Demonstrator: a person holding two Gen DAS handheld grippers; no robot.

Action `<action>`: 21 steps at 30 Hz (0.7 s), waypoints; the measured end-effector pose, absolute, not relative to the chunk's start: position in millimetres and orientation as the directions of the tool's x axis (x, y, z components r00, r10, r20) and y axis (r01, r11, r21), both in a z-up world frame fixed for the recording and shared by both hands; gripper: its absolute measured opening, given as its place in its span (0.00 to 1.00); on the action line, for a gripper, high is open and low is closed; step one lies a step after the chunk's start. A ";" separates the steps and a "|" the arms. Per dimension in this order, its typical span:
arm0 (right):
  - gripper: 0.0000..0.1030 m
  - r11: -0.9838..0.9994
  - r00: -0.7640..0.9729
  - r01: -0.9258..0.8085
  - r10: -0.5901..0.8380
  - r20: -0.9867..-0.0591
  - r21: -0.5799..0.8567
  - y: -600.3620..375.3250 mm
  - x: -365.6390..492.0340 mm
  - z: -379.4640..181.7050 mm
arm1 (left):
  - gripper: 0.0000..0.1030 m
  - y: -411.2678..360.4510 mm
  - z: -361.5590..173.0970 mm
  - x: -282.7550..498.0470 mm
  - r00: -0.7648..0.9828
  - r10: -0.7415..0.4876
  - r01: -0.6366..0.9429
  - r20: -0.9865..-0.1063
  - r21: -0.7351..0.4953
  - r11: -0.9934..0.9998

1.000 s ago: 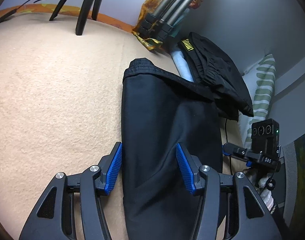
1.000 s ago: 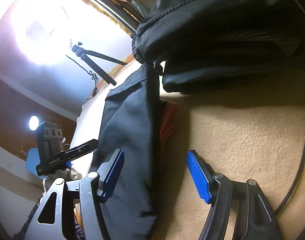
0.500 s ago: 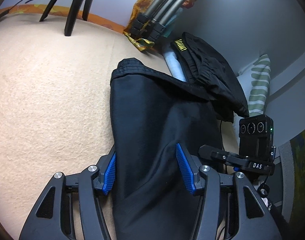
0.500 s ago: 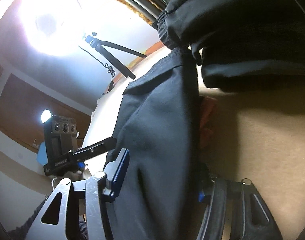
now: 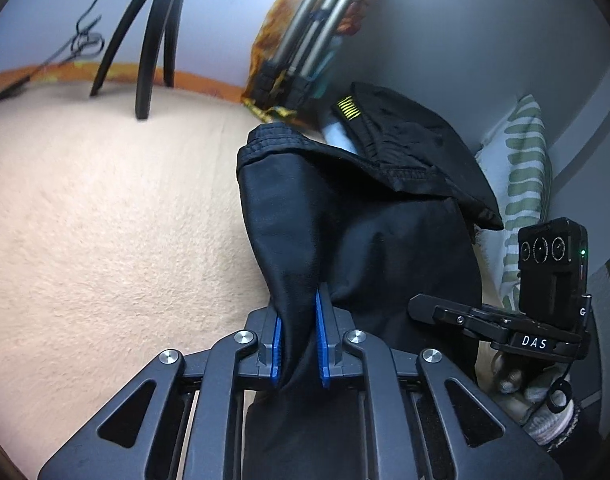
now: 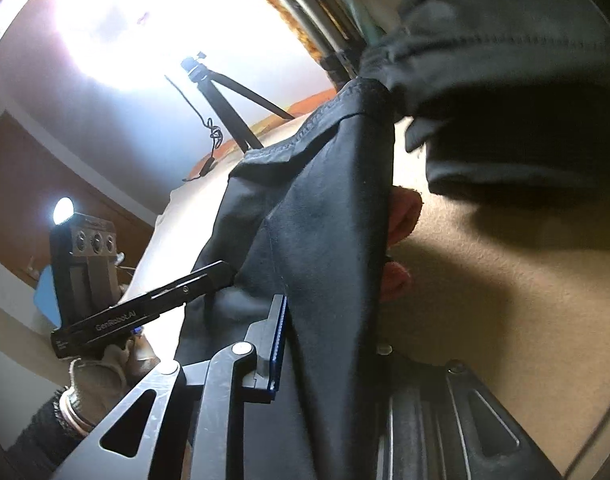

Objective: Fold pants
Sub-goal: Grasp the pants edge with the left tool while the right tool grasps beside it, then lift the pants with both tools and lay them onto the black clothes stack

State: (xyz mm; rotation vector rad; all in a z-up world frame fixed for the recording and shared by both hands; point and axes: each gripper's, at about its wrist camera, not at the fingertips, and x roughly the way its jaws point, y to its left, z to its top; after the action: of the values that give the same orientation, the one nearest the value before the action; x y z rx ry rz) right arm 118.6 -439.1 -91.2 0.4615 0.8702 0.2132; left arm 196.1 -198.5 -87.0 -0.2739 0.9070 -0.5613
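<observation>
Beige, nubbly carpet (image 5: pixel 105 220) fills the left wrist view up to a pale wall with an orange skirting strip, where black tripod legs (image 5: pixel 145 40) stand. On it lie the long black fabric pants (image 5: pixel 385 248), their waistband toward a second dark garment with a yellow tag (image 5: pixel 409 148) and a green-striped pillow (image 5: pixel 525 168). A second ago the left gripper (image 5: pixel 299 340) straddled the flat cloth; its jaws have just been closing and now pinch a raised ridge of it. Only this view shows the pillow. From the right wrist view, glare whitens the wall and a brown door shows; the right gripper (image 6: pixel 329 344), also just closing, clamps the pants' lifted edge, its far blue pad hidden behind cloth.
</observation>
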 end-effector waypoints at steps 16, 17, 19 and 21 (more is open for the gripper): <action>0.22 0.950 0.759 -0.019 0.216 -0.614 0.312 -433.2 76.1 -12.8 | 0.11 -243.9 -12.1 153.1 0.628 -0.569 0.519 -0.530 -0.259 0.815; 0.22 0.952 0.768 -0.018 0.208 -0.606 0.304 -435.8 73.0 -7.6 | 0.11 -246.5 -9.1 151.4 0.632 -0.572 0.528 -0.523 -0.249 0.812; 0.22 0.956 0.782 -0.013 0.193 -0.593 0.294 -440.6 68.8 1.2 | 0.11 -252.3 -2.0 148.9 0.640 -0.579 0.546 -0.505 -0.232 0.805; 0.22 0.958 0.793 -0.008 0.180 -0.582 0.285 -444.3 64.8 7.0 | 0.11 -257.8 4.9 148.5 0.643 -0.588 0.560 -0.490 -0.223 0.798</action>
State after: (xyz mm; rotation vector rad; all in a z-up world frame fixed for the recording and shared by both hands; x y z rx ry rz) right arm 64.8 -444.3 7.0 0.2763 0.6488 0.1026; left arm 148.5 -257.8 4.9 -0.0526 0.5769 -0.6541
